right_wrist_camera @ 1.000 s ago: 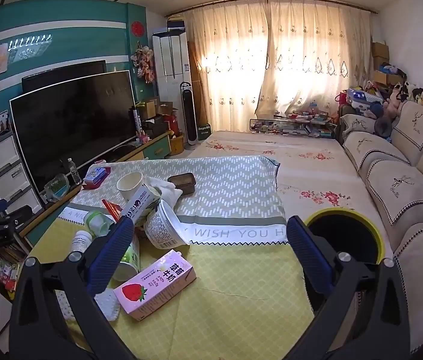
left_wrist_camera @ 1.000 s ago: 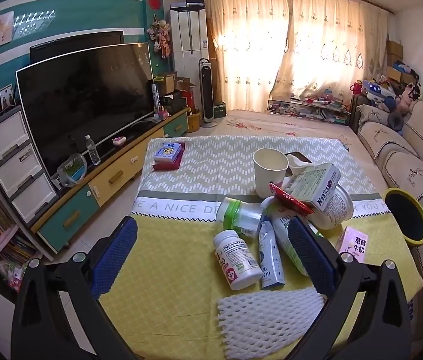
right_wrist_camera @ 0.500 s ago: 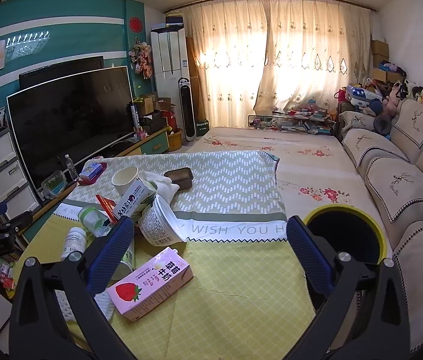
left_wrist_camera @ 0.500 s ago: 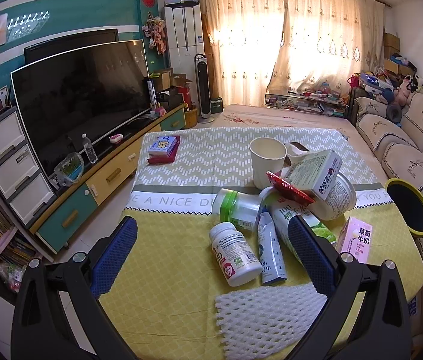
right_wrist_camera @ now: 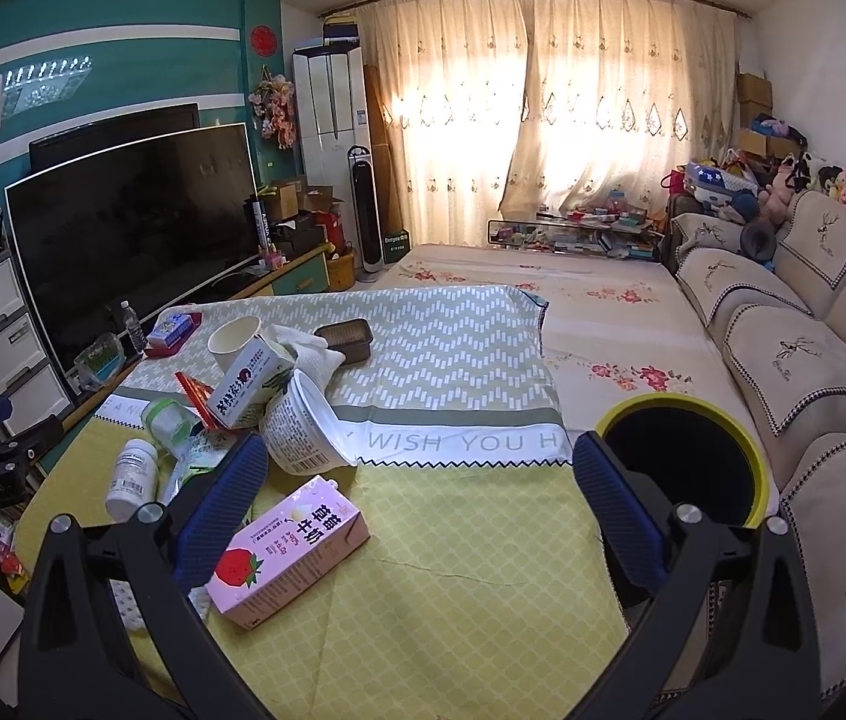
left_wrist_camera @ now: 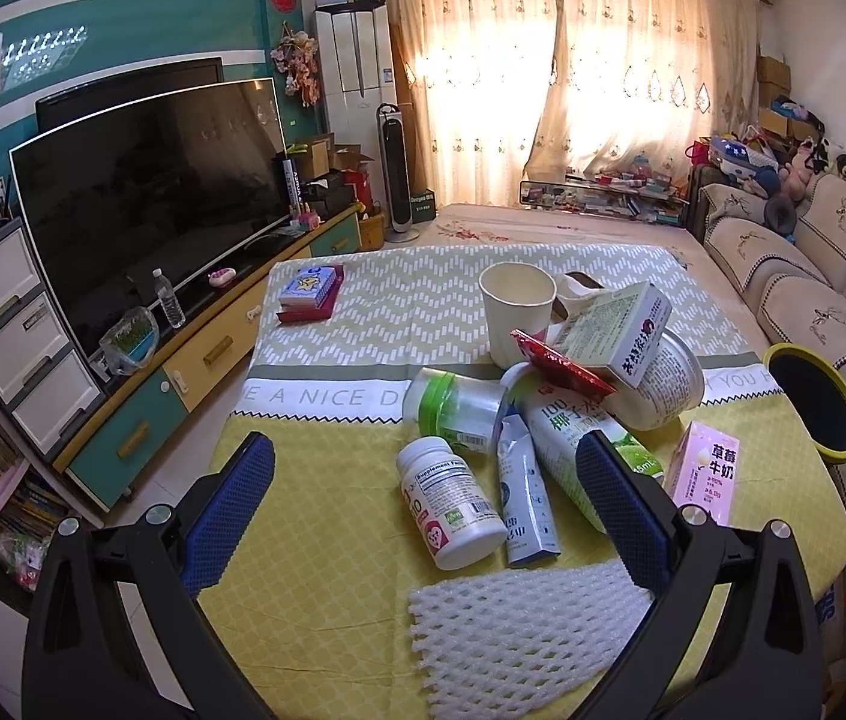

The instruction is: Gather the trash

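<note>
Both tongs hang with their blue-padded jaws wide apart and empty above the desk [left_wrist_camera: 315,546], which is draped in a yellow-and-green patterned cloth printed "A NICE D…" and "WISH YOU H…".

Between the jaws of the left tongs [left_wrist_camera: 423,510] lies the trash heap. A white plastic supplement bottle [left_wrist_camera: 450,504] lies on its side, its label reading "Supplement Facts". Just right of it lies a small flattened white-and-blue carton [left_wrist_camera: 525,501], then a green-and-white drink pouch [left_wrist_camera: 567,438] printed "100" with Chinese characters, passing behind the right jaw. Beyond them lie a clear jar with a green lid [left_wrist_camera: 456,405] on its side, an upright cream paper cup [left_wrist_camera: 516,312] that looks empty, a tipped white printed tub [left_wrist_camera: 663,390], and, on top, a grey-green cardboard box [left_wrist_camera: 615,330] with Chinese lettering over a red foil wrapper [left_wrist_camera: 561,363]. A white foam fruit net [left_wrist_camera: 519,630] lies nearest, below the jaws.

The right tongs [right_wrist_camera: 417,504] hover over the near desk edge. Beside the left jaw lies a pink strawberry milk carton [right_wrist_camera: 288,549] with a strawberry picture and Chinese characters. Just behind the right jaw, off the desk edge, stands a round yellow-rimmed waste bin [right_wrist_camera: 753,468] with a dark interior; I cannot tell what it holds.
</note>
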{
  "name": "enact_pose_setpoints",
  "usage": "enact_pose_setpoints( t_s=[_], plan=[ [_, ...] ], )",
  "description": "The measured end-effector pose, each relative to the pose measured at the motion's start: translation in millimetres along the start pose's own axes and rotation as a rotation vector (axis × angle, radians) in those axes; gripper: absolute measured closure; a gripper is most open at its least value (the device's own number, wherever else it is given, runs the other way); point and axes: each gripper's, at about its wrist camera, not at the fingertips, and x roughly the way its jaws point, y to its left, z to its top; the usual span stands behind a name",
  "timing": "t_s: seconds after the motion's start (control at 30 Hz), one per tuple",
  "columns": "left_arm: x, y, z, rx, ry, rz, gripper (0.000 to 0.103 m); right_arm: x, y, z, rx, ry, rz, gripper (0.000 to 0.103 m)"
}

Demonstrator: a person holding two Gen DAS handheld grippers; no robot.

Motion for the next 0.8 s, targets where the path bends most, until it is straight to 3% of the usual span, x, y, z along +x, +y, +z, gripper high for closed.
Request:
enact_pose_setpoints(
  t_s=[0.8],
  plan=[
    [3.2, -0.8, -3.2, -0.001, 0.011, 0.008, 0.004, 1.7, 1.9, -3.9, -0.004, 0.014, 0.02, 0.006]
  ],
)
